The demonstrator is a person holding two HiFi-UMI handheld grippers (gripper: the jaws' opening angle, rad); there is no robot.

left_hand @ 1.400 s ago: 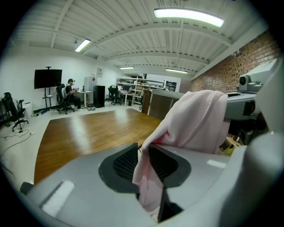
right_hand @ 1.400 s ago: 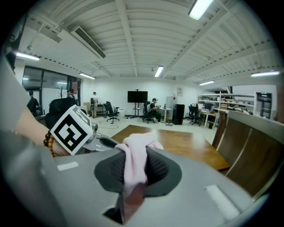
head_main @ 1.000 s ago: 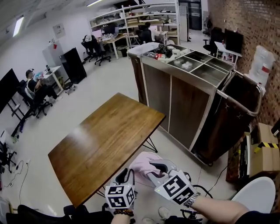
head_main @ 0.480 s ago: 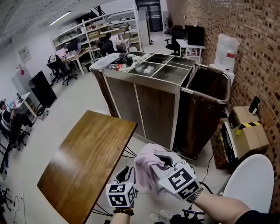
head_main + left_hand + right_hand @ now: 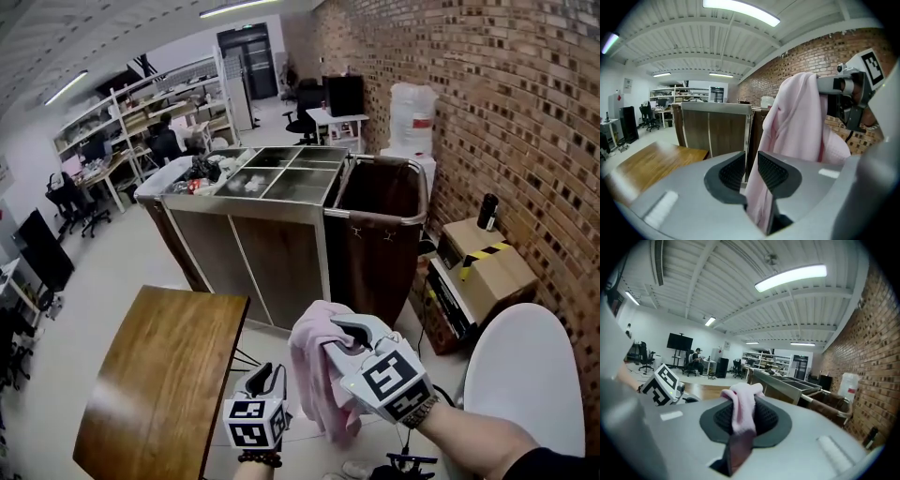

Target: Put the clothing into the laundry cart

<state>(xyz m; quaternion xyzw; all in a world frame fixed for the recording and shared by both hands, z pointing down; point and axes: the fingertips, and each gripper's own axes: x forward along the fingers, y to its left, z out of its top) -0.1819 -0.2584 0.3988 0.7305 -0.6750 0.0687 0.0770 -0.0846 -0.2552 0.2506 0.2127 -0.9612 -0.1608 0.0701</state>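
A pink garment (image 5: pixel 314 375) hangs from my right gripper (image 5: pixel 330 339), which is shut on a fold of it near the bottom middle of the head view. In the right gripper view the cloth (image 5: pixel 743 408) bulges out between the pressed pads. My left gripper (image 5: pixel 267 375) sits just left of the hanging cloth. Its jaws (image 5: pixel 750 159) stand a narrow gap apart, with the garment (image 5: pixel 797 122) showing beyond them, not pinched. The laundry cart's brown bag (image 5: pixel 370 272) stands ahead, open at the top, fixed to the right end of a service cart.
The service cart (image 5: pixel 281 248) has several open metal bins on top. A wooden table (image 5: pixel 155 375) lies at the lower left. By the brick wall on the right are a cardboard box (image 5: pixel 487 272) and a white rounded object (image 5: pixel 525 375).
The view has swung right, so the cart and brick wall now fill the middle and the table has slid left. The right gripper has risen a little, and the garment hangs longer.
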